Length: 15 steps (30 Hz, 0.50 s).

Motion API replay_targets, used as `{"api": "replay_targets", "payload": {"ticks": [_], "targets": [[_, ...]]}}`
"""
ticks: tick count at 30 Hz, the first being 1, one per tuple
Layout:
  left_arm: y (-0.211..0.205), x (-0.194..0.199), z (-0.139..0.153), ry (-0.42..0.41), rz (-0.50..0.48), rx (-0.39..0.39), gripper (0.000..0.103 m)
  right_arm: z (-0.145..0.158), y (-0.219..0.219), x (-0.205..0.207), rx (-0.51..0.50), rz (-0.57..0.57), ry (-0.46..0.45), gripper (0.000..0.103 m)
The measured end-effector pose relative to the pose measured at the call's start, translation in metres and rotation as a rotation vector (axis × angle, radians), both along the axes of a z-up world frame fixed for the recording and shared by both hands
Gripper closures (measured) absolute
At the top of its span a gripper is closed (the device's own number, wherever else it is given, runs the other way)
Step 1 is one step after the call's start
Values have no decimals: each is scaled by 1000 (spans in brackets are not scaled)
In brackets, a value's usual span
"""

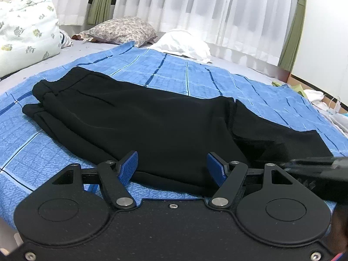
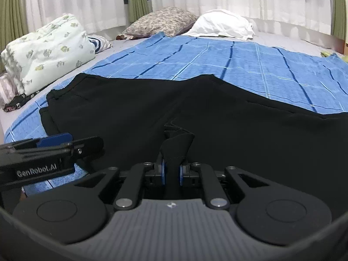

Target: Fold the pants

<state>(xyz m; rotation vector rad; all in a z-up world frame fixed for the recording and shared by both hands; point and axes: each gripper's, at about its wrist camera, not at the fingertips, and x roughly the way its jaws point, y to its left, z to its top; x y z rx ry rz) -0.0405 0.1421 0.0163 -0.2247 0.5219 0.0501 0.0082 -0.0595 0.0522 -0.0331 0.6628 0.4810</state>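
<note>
Black pants (image 1: 139, 117) lie spread on a blue checked sheet (image 1: 191, 74), waistband at the left, legs running right. My left gripper (image 1: 173, 166) stands open at the near edge of the pants, its blue pads (image 1: 129, 167) on either side of the cloth edge without pressing it. In the right wrist view the pants (image 2: 217, 117) fill the middle. My right gripper (image 2: 171, 169) is shut on a bunched fold of the black cloth (image 2: 176, 143), which stands up between the pads. The left gripper (image 2: 54, 145) shows at the left of that view.
A floral bundle of bedding (image 1: 24, 32) sits at the far left. A patterned pillow (image 1: 121, 29) and a white pillow (image 1: 182, 43) lie at the head of the bed under white curtains (image 1: 217, 6). Clutter (image 1: 315, 97) lies off the bed's right side.
</note>
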Motion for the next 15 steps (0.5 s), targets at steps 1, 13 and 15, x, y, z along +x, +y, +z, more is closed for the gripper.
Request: {"api": "replay_targets", "payload": {"ticks": [1,13,15], "targets": [[1,0,1,2,3,-8,34,-1,2,-1,-3,6,-12,79],[-21,1,25,-33,-34,1,34,16,-50,-50,24,5,-125,17],[-35,2,29,-45,-65,1,34,19,-75,-52,24,-83,-140,17]]}}
